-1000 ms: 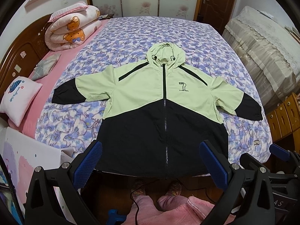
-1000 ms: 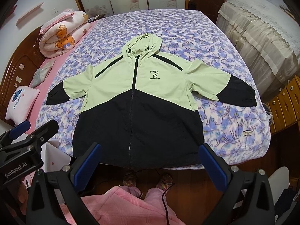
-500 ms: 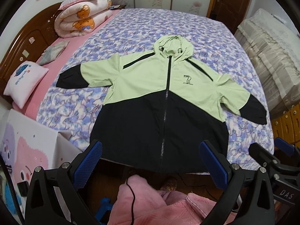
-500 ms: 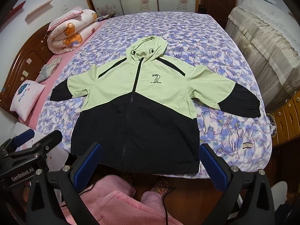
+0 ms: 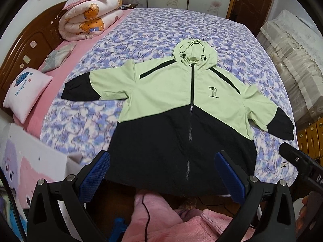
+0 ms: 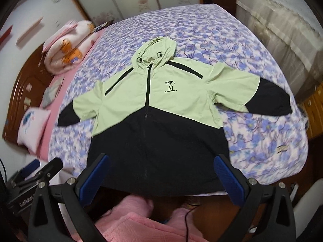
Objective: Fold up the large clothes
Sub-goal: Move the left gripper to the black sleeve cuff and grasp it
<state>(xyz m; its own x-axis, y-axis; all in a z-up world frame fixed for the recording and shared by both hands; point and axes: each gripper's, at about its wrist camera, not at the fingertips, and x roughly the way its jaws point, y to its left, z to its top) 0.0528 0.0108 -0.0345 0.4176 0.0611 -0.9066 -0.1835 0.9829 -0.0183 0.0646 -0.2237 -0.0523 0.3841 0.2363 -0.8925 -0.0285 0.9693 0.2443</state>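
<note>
jacket (image 5: 181, 109): laid flat and face up on the bed, zipped, light green on top, black on the bottom half and both cuffs; fully unfolded, both sleeves spread out to the sides, toward 9 and 3 o'clock

hood (image 5: 194, 52): at the 12 o'clock end of the jacket, lying flat on the blanket

hem (image 5: 161, 185): at the 6 o'clock end, hanging just over the near edge of the bed

chest logo (image 6: 171, 86): big "7" with small print under it, just right of the zipper

left gripper (image 5: 162, 175): hovering above the hem, jaws spread wide, blue pads either side of the black lower panel, nothing between them, not touching the cloth

right gripper (image 6: 161, 176): same deal, jaws gaping wide over the hem, empty; this view pretty motion-blurred

bed (image 5: 161, 26): covered in a purple and white floral blanket, pink sheet showing along the 9 o'clock side

rolled quilt (image 5: 88, 22): bear print, up around 10 o'clock by the wooden headboard

pillow (image 5: 26, 92): white and pink, at 9 o'clock on the pink sheet

person: only pink fluffy clothing (image 5: 161, 221) visible at 6 o'clock, right under the grippers
</note>
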